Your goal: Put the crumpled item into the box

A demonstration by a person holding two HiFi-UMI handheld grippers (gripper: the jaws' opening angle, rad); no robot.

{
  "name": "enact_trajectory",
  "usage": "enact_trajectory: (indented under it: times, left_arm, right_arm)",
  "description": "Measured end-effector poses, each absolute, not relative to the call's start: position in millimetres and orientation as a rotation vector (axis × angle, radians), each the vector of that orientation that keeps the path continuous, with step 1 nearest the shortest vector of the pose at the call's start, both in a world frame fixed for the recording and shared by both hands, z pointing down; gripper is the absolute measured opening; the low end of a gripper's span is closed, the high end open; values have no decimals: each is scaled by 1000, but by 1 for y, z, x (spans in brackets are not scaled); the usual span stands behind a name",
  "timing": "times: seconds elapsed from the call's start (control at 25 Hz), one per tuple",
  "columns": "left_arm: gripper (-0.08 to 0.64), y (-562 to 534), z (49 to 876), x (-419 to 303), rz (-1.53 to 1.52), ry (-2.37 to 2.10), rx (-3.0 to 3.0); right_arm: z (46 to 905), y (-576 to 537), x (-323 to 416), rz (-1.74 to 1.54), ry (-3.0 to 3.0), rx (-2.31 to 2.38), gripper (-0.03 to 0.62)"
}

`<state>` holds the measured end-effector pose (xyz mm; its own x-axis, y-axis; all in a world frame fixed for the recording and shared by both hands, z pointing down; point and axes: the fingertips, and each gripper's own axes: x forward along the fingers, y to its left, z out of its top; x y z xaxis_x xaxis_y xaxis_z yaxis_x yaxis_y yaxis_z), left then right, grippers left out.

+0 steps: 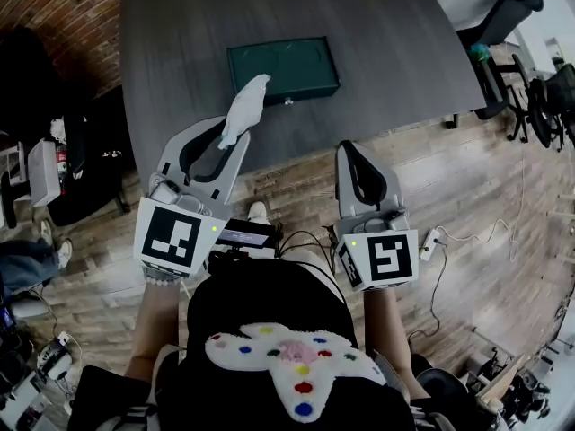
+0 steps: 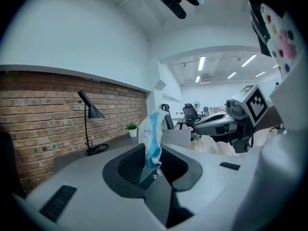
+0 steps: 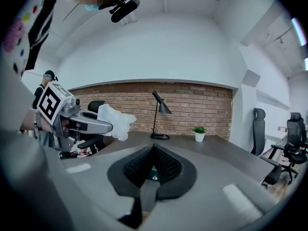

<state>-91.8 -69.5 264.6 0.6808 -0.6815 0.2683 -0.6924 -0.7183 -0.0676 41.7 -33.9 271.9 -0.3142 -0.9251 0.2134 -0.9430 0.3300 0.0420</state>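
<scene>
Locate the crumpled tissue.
Head view, left of centre: the tissue is clamped in the left gripper, held just short of the green box on the table.

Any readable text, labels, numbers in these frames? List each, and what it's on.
None readable.
Cubes on left gripper and right gripper: black-and-white square markers, no letters.
Lit screen at the person's waist: too small to read.
Crumpled item, green box: no lettering visible.

The dark grey table [image 1: 377, 52] carries a green box [image 1: 283, 68], a black lamp [image 3: 163, 109] and a potted plant [image 3: 199, 134]
</scene>
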Motion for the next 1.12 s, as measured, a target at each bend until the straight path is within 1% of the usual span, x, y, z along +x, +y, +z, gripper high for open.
enact_trajectory:
  times: [0.84,0.92,1.0,1.12]
  left_arm:
    - [84,-93,280,-94,440,-1193,2800]
    - [84,-96,283,-94,445,-1209,2786]
    - [84,-97,285,-94,444,-1226,2777]
    - [84,-99,287,-96,441,-1250,2754]
  right_arm:
    - [289,-65,31,201,-2420,1650,6]
    - [295,-69,28,224,-2439,1619,69]
    - [302,-71,28,251,-2446,1605,71]
    - [311,-76,25,269,-2450,1576,100]
